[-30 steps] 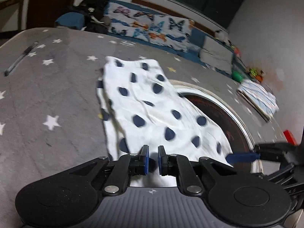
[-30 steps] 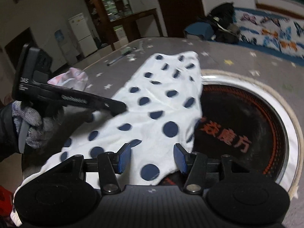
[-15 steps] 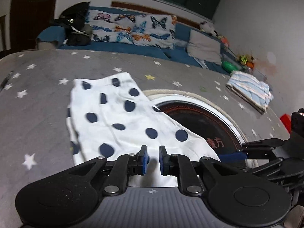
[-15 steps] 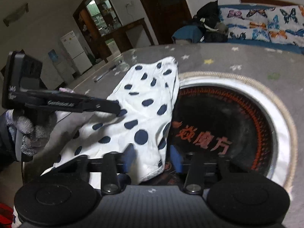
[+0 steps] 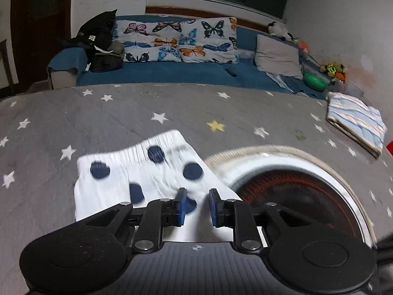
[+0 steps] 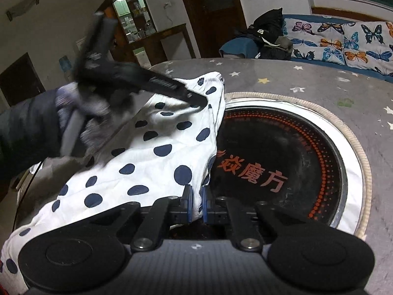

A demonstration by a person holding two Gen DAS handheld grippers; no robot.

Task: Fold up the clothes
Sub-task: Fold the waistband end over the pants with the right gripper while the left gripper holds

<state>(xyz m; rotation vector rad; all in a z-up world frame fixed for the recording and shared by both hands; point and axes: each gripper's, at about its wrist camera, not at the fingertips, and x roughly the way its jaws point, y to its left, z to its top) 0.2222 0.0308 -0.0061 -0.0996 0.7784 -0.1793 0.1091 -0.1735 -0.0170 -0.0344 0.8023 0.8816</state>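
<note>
A white garment with navy dots (image 5: pixel 157 179) (image 6: pixel 147 164) lies on the grey star-print table (image 5: pixel 172 103), its right edge over a round black hotplate (image 6: pixel 282 142). My right gripper (image 6: pixel 196 207) is shut on the garment's near edge beside the hotplate, with white cloth pinched between its blue pads. My left gripper (image 5: pixel 196 207) hangs over the far, elastic-waist end, its jaws opening a little. Cloth shows below the gap, but the pads do not press on it. In the right wrist view the left gripper (image 6: pixel 196 101) reaches in from the upper left, held by a gloved hand (image 6: pixel 93 125).
A folded striped cloth (image 5: pixel 356 123) sits at the table's right edge. Behind the table runs a blue sofa with butterfly cushions (image 5: pixel 176 41) and a black bag (image 5: pixel 98 39). The hotplate (image 5: pixel 299 194) has a raised pale rim.
My right gripper has closed on the garment's near edge. My left gripper has slid along the garment to its waistband end, and its jaws have parted slightly.
</note>
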